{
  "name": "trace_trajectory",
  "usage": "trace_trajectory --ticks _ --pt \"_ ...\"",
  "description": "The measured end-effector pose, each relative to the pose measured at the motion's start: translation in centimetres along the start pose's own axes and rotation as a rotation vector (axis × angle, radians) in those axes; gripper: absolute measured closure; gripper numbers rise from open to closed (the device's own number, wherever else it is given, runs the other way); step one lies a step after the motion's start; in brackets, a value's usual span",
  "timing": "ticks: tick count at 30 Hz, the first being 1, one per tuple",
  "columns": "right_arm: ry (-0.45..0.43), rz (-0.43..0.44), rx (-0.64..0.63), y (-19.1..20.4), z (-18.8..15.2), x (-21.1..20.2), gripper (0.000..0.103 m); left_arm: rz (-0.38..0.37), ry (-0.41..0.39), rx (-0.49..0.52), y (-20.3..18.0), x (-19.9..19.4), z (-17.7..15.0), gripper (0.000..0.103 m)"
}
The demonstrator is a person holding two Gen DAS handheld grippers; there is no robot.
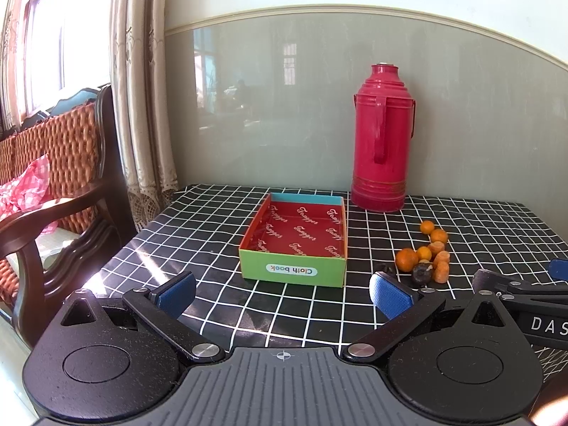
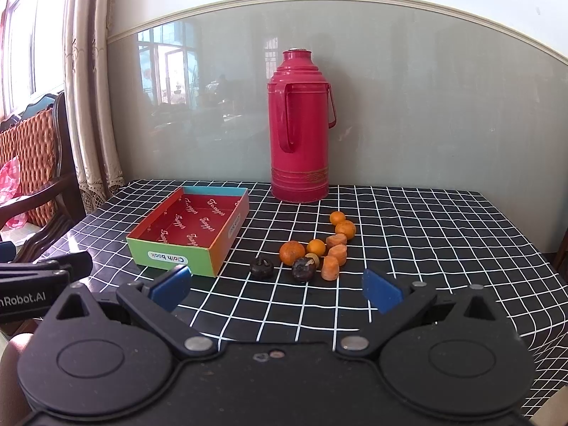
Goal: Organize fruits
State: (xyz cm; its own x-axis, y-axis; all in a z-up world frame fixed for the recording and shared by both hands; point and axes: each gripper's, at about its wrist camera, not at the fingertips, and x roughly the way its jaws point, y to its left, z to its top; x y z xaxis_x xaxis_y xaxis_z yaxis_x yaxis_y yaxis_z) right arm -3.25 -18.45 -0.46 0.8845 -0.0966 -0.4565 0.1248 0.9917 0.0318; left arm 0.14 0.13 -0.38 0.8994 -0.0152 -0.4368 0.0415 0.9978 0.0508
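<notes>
Both grippers, left gripper (image 1: pixel 282 293) & right gripper (image 2: pixel 277 284), are hanging wide open w/ nothing held. Fruits (image 2: pixel 316 248) are sitting beside the empty box (image 2: pixel 188 234); imo go for edge pieces first.

The tablecloth (image 2: pixel 408 234) is black with a grid of thin white lines. The box (image 2: pixel 177 254) has a green front wall, an orange side wall, a light blue back rim, and a red inside with white script words printed in rows. The thermos (image 2: pixel 298 124) is red-pink with gold bands near its base. The 4 round fruits (image 2: pixel 291 252) are orange, and the 3 cut pieces (image 2: pixel 331 268) are a paler orange. The 2 wrinkled fruits (image 2: pixel 262 267) are dark brown, almost black. Both grippers are black with blue pads (image 2: pixel 381 291). The curtain (image 1: pixel 142 88) is beige.
</notes>
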Motion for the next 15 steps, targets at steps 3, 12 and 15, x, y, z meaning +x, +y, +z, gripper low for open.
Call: trace_trajectory --ticks 3,12,15 --pt "-0.001 -0.001 0.001 0.03 -0.02 -0.04 0.006 -0.001 0.0 -0.002 0.06 0.04 -0.06 0.0" --pt "0.0 -0.008 0.008 -0.2 -0.05 0.06 0.006 -0.001 0.004 -0.001 0.11 0.18 -0.19 0.0" --pt "-0.002 -0.012 0.014 -0.4 -0.08 0.07 0.006 0.0 0.005 0.004 0.0 0.34 -0.23 0.0"
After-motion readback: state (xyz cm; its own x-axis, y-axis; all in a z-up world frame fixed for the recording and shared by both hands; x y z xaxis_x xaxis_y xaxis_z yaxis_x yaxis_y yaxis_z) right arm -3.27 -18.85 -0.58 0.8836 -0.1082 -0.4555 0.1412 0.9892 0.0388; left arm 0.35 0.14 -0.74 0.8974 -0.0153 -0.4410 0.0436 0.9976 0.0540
